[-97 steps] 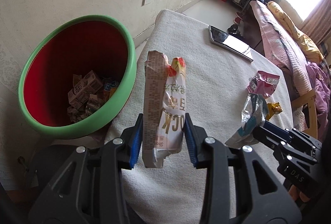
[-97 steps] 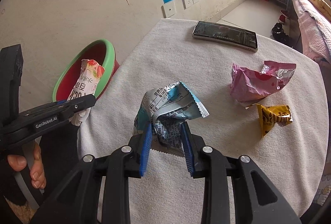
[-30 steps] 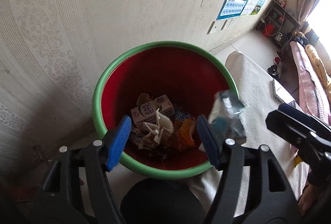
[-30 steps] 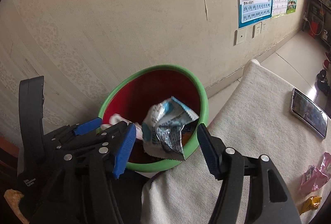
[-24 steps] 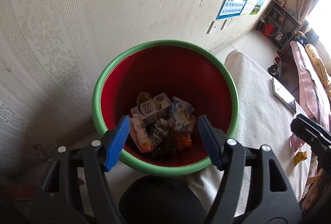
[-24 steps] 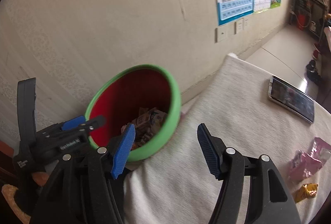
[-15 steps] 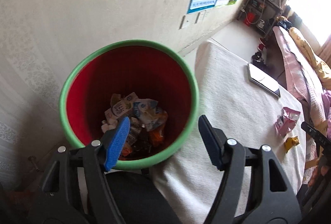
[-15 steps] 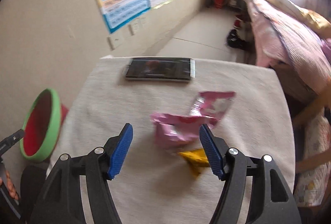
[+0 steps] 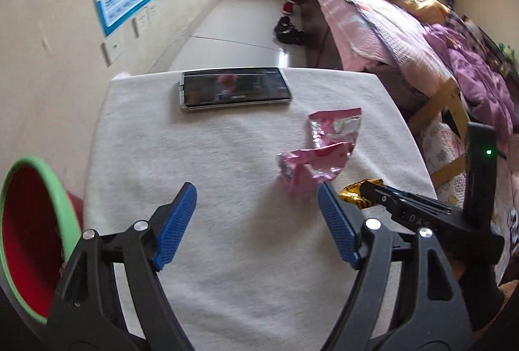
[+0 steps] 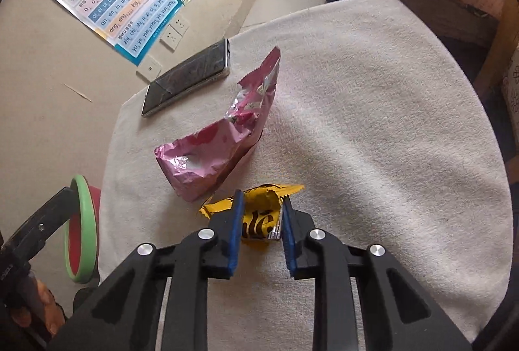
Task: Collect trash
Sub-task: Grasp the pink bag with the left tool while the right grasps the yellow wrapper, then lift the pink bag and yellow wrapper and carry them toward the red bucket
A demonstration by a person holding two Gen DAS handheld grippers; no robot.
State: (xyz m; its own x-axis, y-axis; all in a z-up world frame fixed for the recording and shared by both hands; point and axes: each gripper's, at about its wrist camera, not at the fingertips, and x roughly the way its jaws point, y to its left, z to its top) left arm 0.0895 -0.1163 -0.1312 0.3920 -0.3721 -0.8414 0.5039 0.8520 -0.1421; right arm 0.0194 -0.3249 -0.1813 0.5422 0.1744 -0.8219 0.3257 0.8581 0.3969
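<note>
Yellow wrapper: small crinkled yellow foil wrapper with dark lettering [image 10: 259, 215], lying on the cloth near the table's near edge, at 6 o'clock from the pink bag in the right wrist view.
Right gripper: black two-finger gripper with blue ribbed pads [image 10: 261, 231], jaws drawn together and clamped on the yellow wrapper, one pad against each side; wrapper's serrated end sticks out past the fingertips toward 1 o'clock. In the left wrist view its tip is seen on the wrapper [image 9: 356, 193] at 3 o'clock.
Pink bag: crumpled pink metallised foil snack bag [image 10: 220, 143], torn open, resting on the cloth just beside the yellow wrapper; whether the two touch, cannot tell.
Left gripper: matching black gripper with blue pads [image 9: 256, 221], jaws having just widened, now standing well apart with only bare cloth between them; right pad lies just short of the pink bag [image 9: 311, 166] in that view.
Bin: round red plastic bin with green rim [image 9: 32, 221], off the table's edge at 9 o'clock in the left wrist view, at 8 o'clock in the right wrist view [image 10: 86, 228].
Table: rounded table under off-white textured cloth [image 10: 373, 124].
Phone: dark-screened smartphone [image 9: 233, 88], flat at the far edge, 11 o'clock from the pink bag.
Wall: beige, with blue-bordered pinyin chart [image 10: 116, 4] above the sockets.
Bed: pink-covered bed [image 9: 366, 14] at 1 o'clock.
</note>
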